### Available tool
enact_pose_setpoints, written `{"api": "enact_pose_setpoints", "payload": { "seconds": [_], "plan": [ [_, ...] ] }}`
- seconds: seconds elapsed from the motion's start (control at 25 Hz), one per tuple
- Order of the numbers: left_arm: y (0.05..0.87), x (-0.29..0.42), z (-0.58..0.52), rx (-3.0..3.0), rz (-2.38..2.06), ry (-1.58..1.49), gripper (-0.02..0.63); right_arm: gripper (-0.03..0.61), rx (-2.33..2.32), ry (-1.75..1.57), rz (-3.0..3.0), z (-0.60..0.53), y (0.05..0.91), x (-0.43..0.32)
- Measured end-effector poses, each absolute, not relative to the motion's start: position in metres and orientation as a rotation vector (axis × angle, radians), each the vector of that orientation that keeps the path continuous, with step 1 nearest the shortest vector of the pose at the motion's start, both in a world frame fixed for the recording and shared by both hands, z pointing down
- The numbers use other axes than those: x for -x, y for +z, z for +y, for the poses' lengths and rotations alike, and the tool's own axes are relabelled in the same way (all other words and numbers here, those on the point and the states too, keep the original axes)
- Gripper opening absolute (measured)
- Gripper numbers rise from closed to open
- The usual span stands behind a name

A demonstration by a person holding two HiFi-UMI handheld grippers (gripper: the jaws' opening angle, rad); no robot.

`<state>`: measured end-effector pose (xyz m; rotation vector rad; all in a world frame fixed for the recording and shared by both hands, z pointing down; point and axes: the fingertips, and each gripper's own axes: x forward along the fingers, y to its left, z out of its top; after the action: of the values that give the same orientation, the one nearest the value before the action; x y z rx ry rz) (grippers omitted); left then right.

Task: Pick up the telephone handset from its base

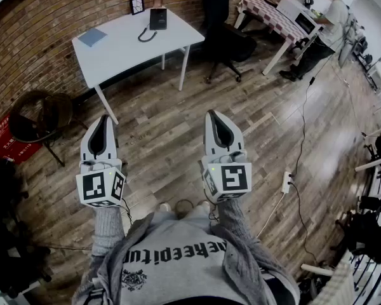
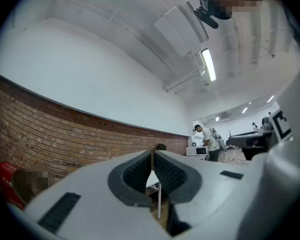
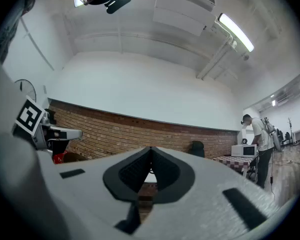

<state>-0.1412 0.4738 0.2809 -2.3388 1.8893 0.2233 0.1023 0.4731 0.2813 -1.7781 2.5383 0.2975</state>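
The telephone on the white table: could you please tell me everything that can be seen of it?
The telephone is a dark, roughly rectangular desk set, likely plastic, lying flat near the far edge of the white table. It is too small in the head view for its separate parts to be told apart. A dark cord loops from it across the tabletop. Only the table touches it; a small picture frame stands apart beside it.

I hold my left gripper (image 1: pixel 103 119) and my right gripper (image 1: pixel 213 115) side by side, both well short of the white table (image 1: pixel 114 49) and pointing toward it, slightly above level. Each gripper's jaws are closed tip to tip with nothing between them. My forearms (image 1: pixel 108 224), in grey sleeves, extend straight forward toward the table.
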Motion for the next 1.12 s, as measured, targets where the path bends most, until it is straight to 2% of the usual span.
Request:
{"api": "enact_pose_setpoints", "payload": {
  "seconds": [0.76,1.12],
  "plan": [
    [0.288,0.161,0.449,2.381,1.852,0.243,0.018,0.003,1.832,0.300,2.500,0.456,0.283,-0.082],
    [0.292,0.163,0.397,2.347,1.900,0.247,0.018,0.003,1.795,0.313,2.530,0.397,0.288,-0.086]
  ]
}}
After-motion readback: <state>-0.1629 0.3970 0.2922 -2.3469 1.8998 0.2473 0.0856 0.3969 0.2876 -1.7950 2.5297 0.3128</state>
